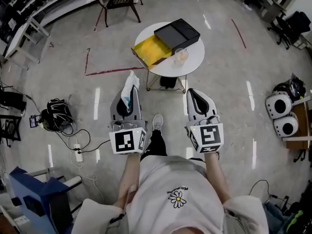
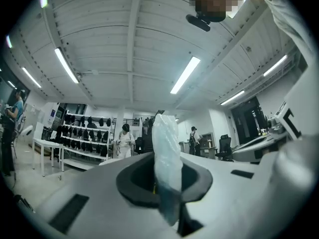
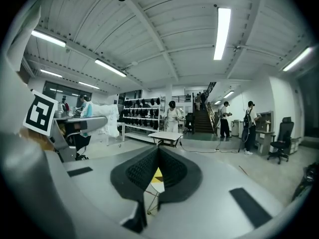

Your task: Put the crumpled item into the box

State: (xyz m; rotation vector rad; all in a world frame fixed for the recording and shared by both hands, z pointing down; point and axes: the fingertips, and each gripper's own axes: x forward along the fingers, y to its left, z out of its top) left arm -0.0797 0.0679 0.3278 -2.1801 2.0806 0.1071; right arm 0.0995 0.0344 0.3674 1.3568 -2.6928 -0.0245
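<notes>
The left hand-held gripper [image 1: 130,94] is pinching the crumpled item [image 1: 129,84], a wad of pale, translucent plastic film. In the left gripper view the dark pads close on its lower part while the rest of the crumpled item [image 2: 166,143] stands up past the jaw tips, twisted and upright. The right hand-held gripper [image 1: 193,94] has its jaws pressed together with nothing between them; in the right gripper view the ribbed pads [image 3: 144,171] meet along a thin seam. Both are held over the grey floor [image 1: 229,82], short of the round white surface [image 1: 196,57] ahead, so the crumpled item is well apart from the box. The box [image 1: 177,33] lies on that surface as a black shell with a yellow-lined half [image 1: 151,51] open beside it, touching it, and no print shows on either. A clear cup [image 1: 181,55] stands just beside the box near the front rim. Each hand-held gripper carries a cube with black-and-white square markers, the left cube [image 1: 127,141] and the right cube [image 1: 206,137]. The only lettering is on the person's pale shirt [image 1: 165,177]: a curved line of small capitals above a daisy emblem [image 1: 177,199], upside down in the head view and too small to read with certainty. Red tape lines [image 1: 114,71] mark the floor to the left of the surface.
</notes>
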